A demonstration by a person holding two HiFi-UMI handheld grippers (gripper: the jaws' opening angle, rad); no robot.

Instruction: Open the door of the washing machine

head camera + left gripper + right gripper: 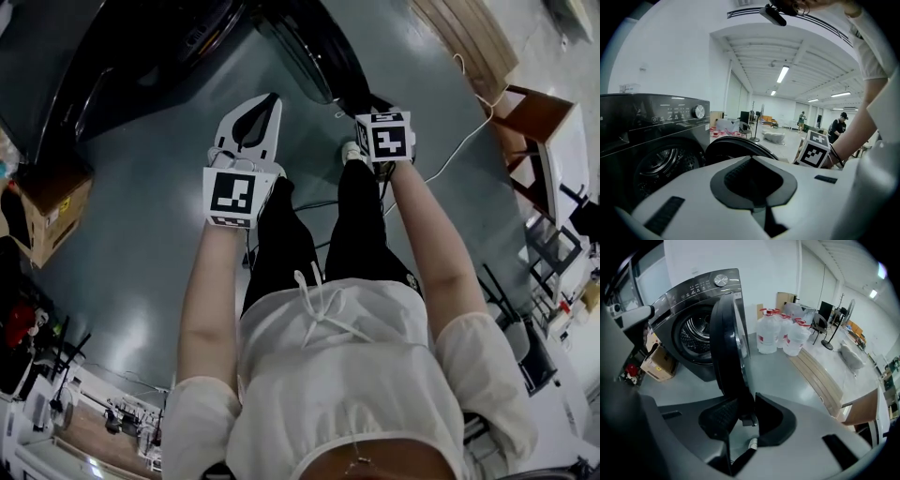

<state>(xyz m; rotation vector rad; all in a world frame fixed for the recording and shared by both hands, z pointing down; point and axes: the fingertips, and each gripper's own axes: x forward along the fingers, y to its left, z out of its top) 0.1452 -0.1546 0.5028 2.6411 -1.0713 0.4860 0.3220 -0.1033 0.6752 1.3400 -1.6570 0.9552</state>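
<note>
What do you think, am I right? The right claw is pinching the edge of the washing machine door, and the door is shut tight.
Not quite. The door is not shut tight. It stands swung open, with the drum showing behind it, as the right gripper view shows. The right claw is indeed pinching its edge.

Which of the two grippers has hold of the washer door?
The right gripper: its jaws clamp the door edge; the left gripper is shut on nothing.
</note>
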